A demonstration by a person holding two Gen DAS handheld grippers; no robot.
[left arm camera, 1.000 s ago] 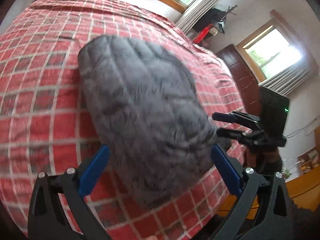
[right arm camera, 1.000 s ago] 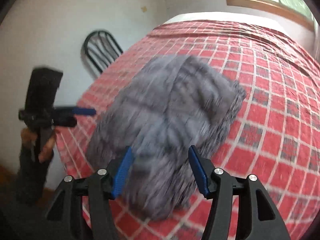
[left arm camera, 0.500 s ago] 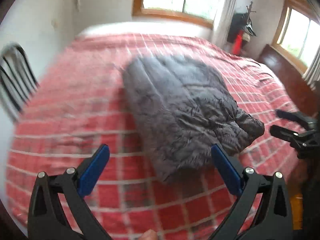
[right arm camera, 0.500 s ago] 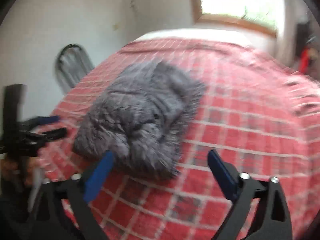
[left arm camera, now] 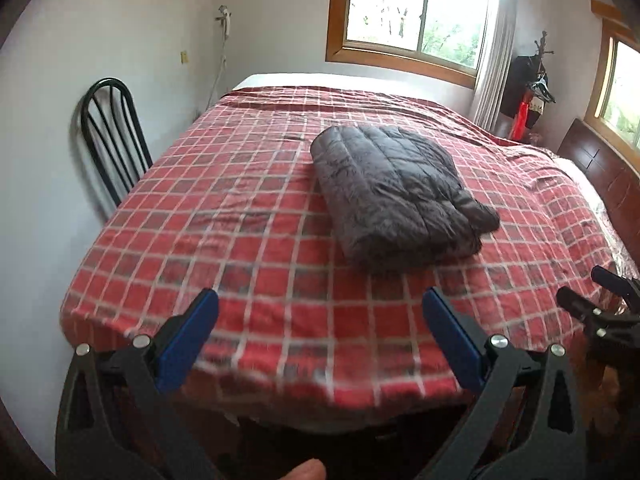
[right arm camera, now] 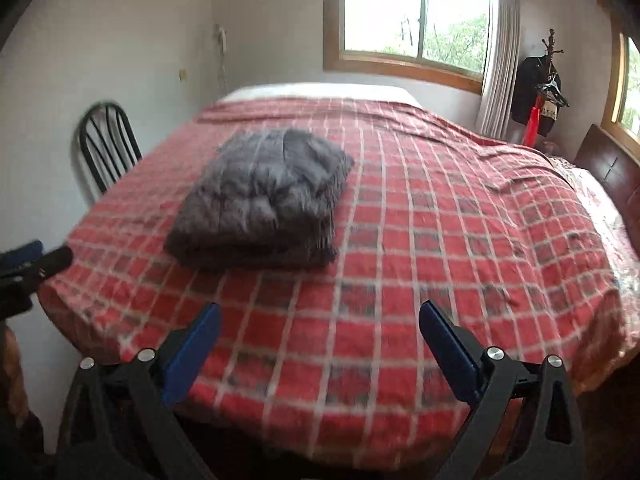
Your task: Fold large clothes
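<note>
A grey quilted jacket (left arm camera: 396, 196) lies folded into a compact bundle on the red checked bedspread (left arm camera: 224, 216); it also shows in the right wrist view (right arm camera: 264, 200). My left gripper (left arm camera: 320, 300) is open and empty, held back over the near edge of the bed. My right gripper (right arm camera: 320, 316) is open and empty, also back at the near edge. The right gripper shows at the right edge of the left wrist view (left arm camera: 600, 300), and the left gripper shows at the left edge of the right wrist view (right arm camera: 28, 260).
A black metal chair (left arm camera: 112, 140) stands by the wall left of the bed. A dark wooden headboard (left arm camera: 600, 168) runs along the right side. A coat stand (left arm camera: 536, 88) with dark clothes is in the far right corner under the windows.
Both grippers have pulled back from the folded jacket to the near edge of the bed. The right gripper's jaws have opened wider. The jacket stays on the bedspread.
</note>
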